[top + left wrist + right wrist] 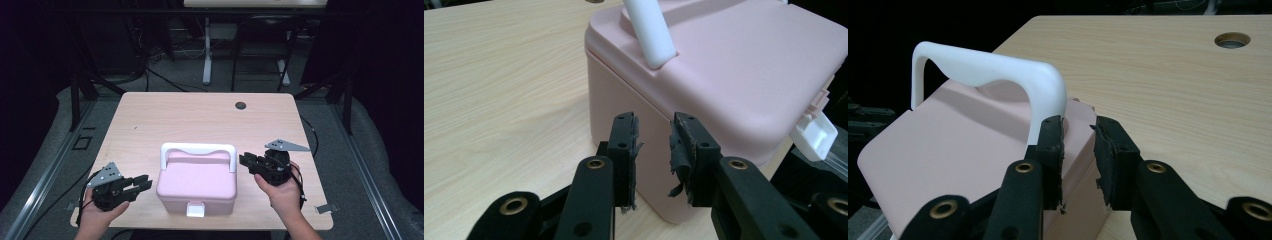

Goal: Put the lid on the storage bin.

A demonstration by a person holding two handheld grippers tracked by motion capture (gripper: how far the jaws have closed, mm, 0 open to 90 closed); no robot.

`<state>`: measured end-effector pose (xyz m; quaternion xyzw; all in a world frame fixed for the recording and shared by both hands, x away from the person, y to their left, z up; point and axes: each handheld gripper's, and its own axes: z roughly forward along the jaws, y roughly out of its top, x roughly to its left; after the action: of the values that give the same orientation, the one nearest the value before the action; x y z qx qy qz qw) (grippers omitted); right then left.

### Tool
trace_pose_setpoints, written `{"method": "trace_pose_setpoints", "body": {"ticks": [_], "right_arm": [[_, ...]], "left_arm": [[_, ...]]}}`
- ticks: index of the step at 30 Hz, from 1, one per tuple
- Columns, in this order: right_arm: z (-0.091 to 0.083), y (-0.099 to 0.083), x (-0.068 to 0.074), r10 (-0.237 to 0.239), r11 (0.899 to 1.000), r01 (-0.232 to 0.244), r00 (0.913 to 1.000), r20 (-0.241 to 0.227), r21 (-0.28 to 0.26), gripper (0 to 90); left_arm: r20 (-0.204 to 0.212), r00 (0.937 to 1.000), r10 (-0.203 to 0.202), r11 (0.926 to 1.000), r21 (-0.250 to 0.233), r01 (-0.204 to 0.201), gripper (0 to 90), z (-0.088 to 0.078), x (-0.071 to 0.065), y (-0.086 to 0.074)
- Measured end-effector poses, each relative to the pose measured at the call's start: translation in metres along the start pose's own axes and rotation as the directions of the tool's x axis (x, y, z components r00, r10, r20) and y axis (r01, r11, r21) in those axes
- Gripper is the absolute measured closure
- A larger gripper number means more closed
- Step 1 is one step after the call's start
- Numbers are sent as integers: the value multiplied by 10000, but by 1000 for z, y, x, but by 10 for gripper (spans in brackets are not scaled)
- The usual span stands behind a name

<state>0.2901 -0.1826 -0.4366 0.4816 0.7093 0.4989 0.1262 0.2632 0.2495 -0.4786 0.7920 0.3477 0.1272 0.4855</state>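
With both the left gripper point(145, 182) and right gripper point(245, 160) hovering unclenched beside the pink plastic box point(196, 186) with its white handle point(198, 148), an uneven squeeze is risking shoving it off the near table edge point(320, 226).

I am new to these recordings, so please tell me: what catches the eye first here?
A pink box with an upright white handle and a white front latch stands at the near edge of the wooden table. The left gripper and right gripper flank it, fingers empty.
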Motion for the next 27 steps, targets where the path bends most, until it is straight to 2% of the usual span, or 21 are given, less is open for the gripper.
{"method": "trace_pose_setpoints", "body": {"ticks": [12, 17, 27], "right_arm": [[-1, -1, -9, 210, 9998, -210, 9996, 170, -12, 719], [-1, -3, -14, 336, 9994, -336, 9990, 302, -15, 704], [-1, -4, -20, 268, 9996, -263, 9988, 413, -141, 650]], "left_arm": [[-308, 9993, -211, 9998, -44, 210, 689, 6, 16, 11], [-389, 9984, -420, 9991, -129, 415, 669, 9, 25, 15], [-589, 9954, -750, 9972, -29, 750, 618, 18, 42, 21]]}}
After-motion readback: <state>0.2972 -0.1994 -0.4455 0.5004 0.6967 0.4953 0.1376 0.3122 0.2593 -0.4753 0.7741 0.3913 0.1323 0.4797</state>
